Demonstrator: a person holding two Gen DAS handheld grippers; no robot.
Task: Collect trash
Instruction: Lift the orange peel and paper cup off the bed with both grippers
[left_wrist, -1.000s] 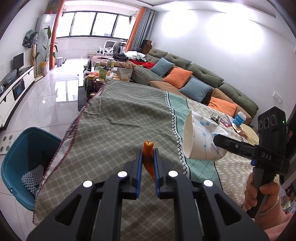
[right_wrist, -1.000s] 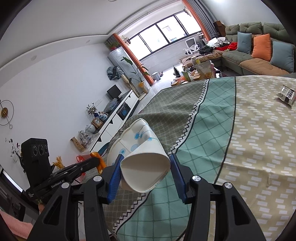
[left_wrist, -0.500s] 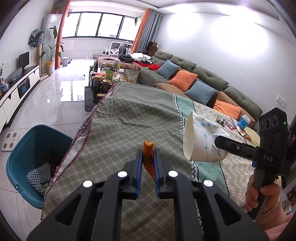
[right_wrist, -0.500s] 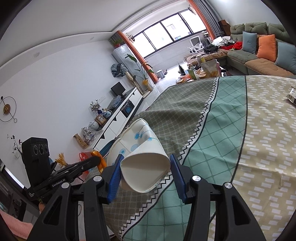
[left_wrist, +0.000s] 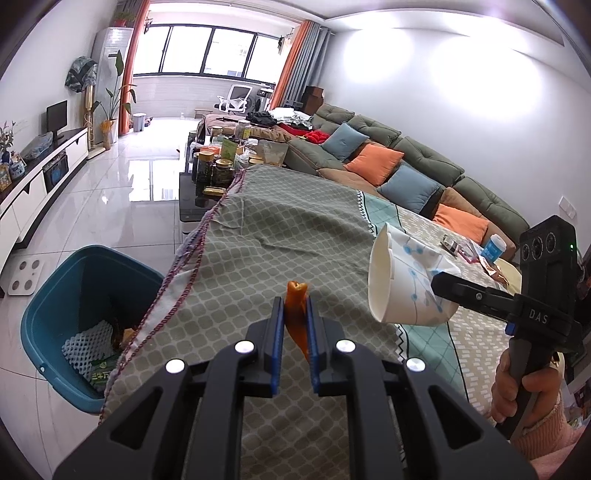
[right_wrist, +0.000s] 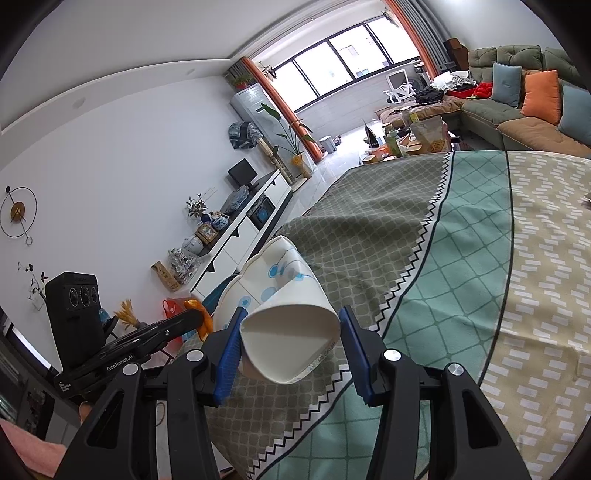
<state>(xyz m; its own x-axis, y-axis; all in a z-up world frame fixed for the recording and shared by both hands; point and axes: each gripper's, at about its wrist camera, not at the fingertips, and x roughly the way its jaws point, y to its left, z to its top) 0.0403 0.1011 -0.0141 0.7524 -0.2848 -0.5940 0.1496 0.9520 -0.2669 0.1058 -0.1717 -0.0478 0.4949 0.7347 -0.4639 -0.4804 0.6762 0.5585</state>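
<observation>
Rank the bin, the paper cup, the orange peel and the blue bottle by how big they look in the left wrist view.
1. Bin, largest.
2. Paper cup, though it is held close to the camera, which inflates it.
3. Orange peel, also close, pinched in the left gripper.
4. Blue bottle, smallest, but far away.

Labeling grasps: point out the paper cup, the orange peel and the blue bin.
paper cup (right_wrist: 291, 332): right wrist view, crushed base.
orange peel (left_wrist: 295, 310): left wrist view, middle.
blue bin (left_wrist: 40, 295): left wrist view, rim.

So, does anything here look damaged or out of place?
Yes. The paper cup in the right gripper is crushed, its base squeezed out of round. The tablecloth is also wrinkled near its far left edge.
</observation>
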